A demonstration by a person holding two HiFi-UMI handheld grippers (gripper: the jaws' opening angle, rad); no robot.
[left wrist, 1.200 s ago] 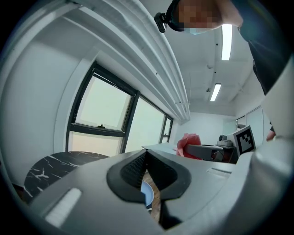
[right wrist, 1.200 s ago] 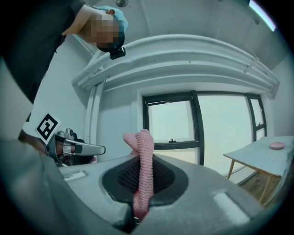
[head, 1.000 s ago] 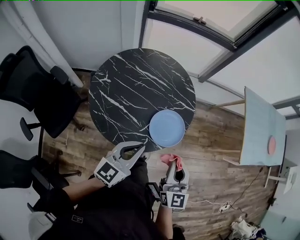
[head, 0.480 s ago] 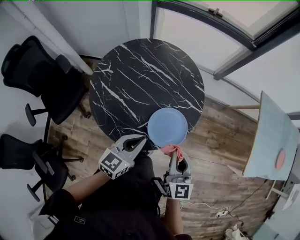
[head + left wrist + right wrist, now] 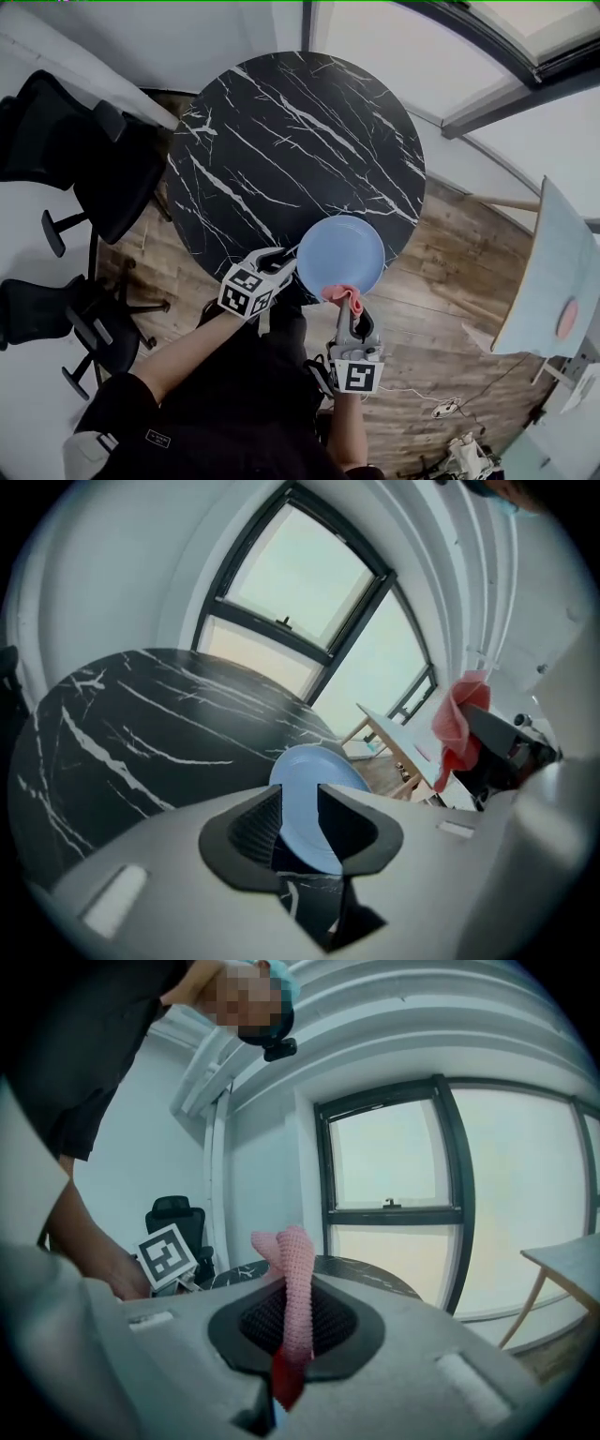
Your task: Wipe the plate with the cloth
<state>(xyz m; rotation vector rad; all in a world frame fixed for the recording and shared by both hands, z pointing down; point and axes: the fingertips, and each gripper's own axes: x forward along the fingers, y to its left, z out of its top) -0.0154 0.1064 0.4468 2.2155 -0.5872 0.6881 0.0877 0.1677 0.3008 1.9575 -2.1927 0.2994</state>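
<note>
Head view: the pale blue plate (image 5: 342, 251) lies flat on the black marble bench (image 5: 281, 122), close to the edge nearest me. The left gripper (image 5: 284, 264) is at the plate's left rim. The right gripper (image 5: 349, 317) is just off the near rim, and the pink cloth (image 5: 339, 294) on its tip overlaps that rim; I cannot tell whether it touches. Left gripper view: the jaws have just been opening and now stand wide, with the plate's (image 5: 309, 766) near rim in the gap between them and neither pad pressing on it. The cloth-bearing gripper shows off to the right, well above plate level. Right gripper view: the jaws are clamped on the cloth (image 5: 292, 1279), a folded strip standing up out of the pads. The plate does not appear here. Judgement: the step in hand is bracing the plate before the wipe. I would close the left jaws gently on the rim and then lower the cloth flat onto the plate face. I would sweep in overlapping arcs away from the bench edge, pressing lightly, since the plate sits near the drop.
</note>
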